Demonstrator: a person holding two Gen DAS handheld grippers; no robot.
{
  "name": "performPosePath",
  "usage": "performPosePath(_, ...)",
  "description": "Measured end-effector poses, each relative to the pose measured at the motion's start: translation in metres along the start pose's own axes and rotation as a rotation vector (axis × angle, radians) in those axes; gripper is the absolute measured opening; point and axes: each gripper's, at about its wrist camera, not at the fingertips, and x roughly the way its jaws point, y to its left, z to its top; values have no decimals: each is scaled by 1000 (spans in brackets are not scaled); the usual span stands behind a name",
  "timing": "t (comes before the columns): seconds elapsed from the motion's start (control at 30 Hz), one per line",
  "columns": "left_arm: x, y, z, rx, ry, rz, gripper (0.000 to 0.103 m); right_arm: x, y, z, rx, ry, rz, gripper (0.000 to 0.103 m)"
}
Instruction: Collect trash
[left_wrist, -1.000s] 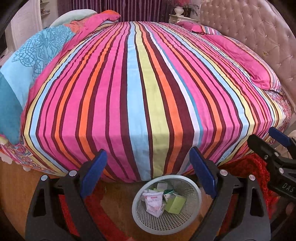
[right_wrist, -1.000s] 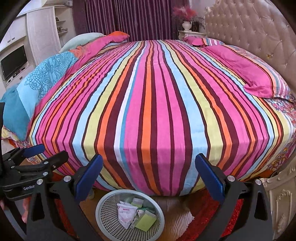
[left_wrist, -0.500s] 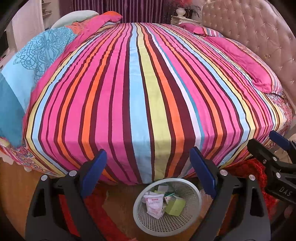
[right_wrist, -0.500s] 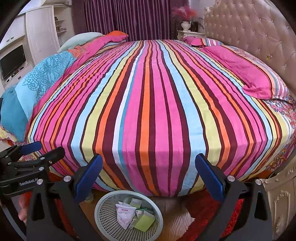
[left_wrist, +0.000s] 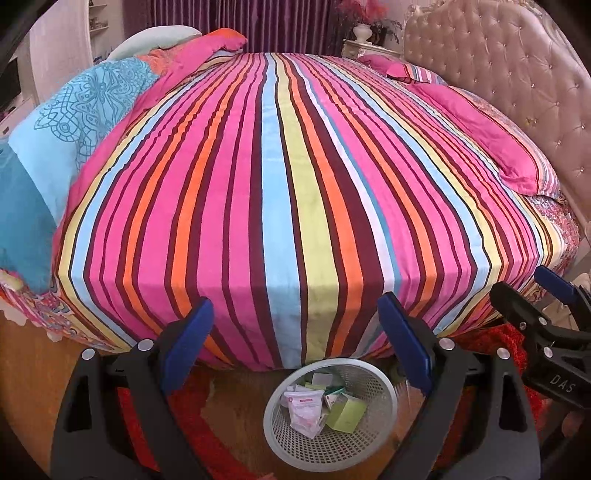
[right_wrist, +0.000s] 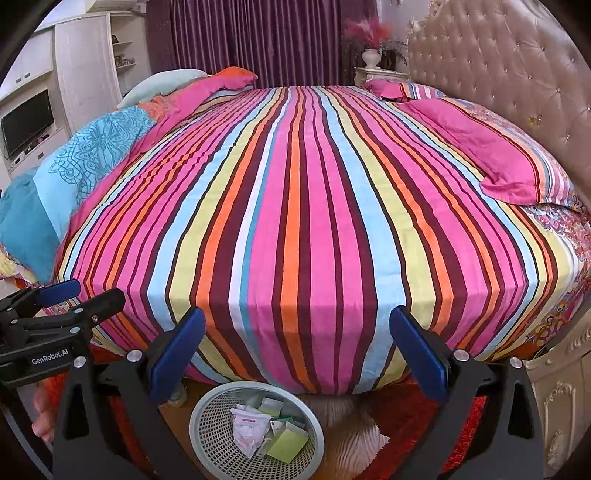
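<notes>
Trash (left_wrist: 325, 404) is seen already in the white basket (left_wrist: 295, 443), which sits on the wood floor (left_wrist: 236, 402) right by the near edge of the bed (left_wrist: 295, 184). A white packet (right_wrist: 249, 428), a green box (right_wrist: 286, 445) & a few small bits are piled inside. Nothing is held by the left gripper (left_wrist: 295, 347); its fingers are spread wide. The right gripper (right_wrist: 295, 350) is wide apart too, w/ nothing between. No trash can be seen on the striped cover. The job looks about done, tho the floor beyond view can't be checked.
</notes>
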Motion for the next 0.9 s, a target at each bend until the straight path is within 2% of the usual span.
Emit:
performPosePath(0.7,3,2,2,-4,10,16,88,4,1,3,-6,13,4,96)
performPosePath(0.83,1,0,2,4,-10,90,88,5,0,3,-5,15,2,96)
performPosePath(0.9,-4,0,2,8,-40,100,88,5,-1,3,-4,16,1,96)
